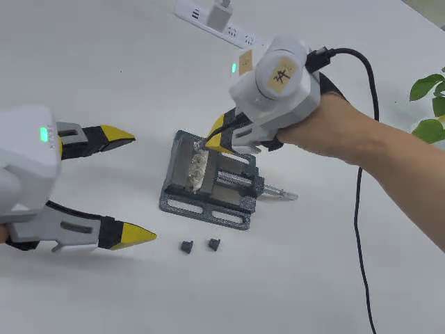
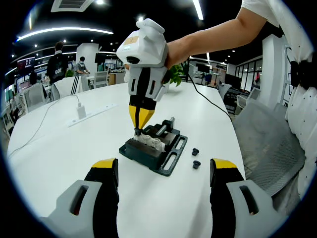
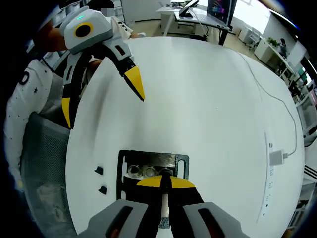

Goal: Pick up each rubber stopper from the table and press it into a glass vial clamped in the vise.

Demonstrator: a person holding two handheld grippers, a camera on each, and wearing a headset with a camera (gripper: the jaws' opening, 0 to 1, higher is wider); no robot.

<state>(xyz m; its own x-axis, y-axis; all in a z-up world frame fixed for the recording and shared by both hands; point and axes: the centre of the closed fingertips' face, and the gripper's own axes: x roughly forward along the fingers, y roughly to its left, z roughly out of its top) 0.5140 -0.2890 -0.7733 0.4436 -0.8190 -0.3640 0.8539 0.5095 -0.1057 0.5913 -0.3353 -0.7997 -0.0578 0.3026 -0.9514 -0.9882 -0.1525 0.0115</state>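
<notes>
The left gripper (image 1: 144, 186) sits closest, its yellow-tipped jaws spread wide and gripping nothing. Straight ahead of that gap stands the dark grey metal bench vise (image 1: 208, 182). Clamped in it is a short row of clear glass vials (image 1: 197, 170), standing upright with their mouths up. Two small black rubber stoppers (image 1: 186, 245) lie loose on the white tabletop (image 1: 313, 271), just beside the vise. In the left gripper view they sit ahead of the jaws, off toward the right-hand finger, and well apart from the other gripper's tips.

The right gripper (image 1: 210, 143) hangs over the vise, pointing steeply down. Its jaws are pinched nearly together on what looks like a third dark stopper (image 2: 137, 132), small and half hidden. The tips are at the mouth of a vial at one end of the row. Whether the stopper is seated there cannot be told.

The press probably wants a push straight down the vial's upright axis, since a sideways lean could skid the stopper off the rim. For the loose pair, the left jaws are plainly the nearer.
</notes>
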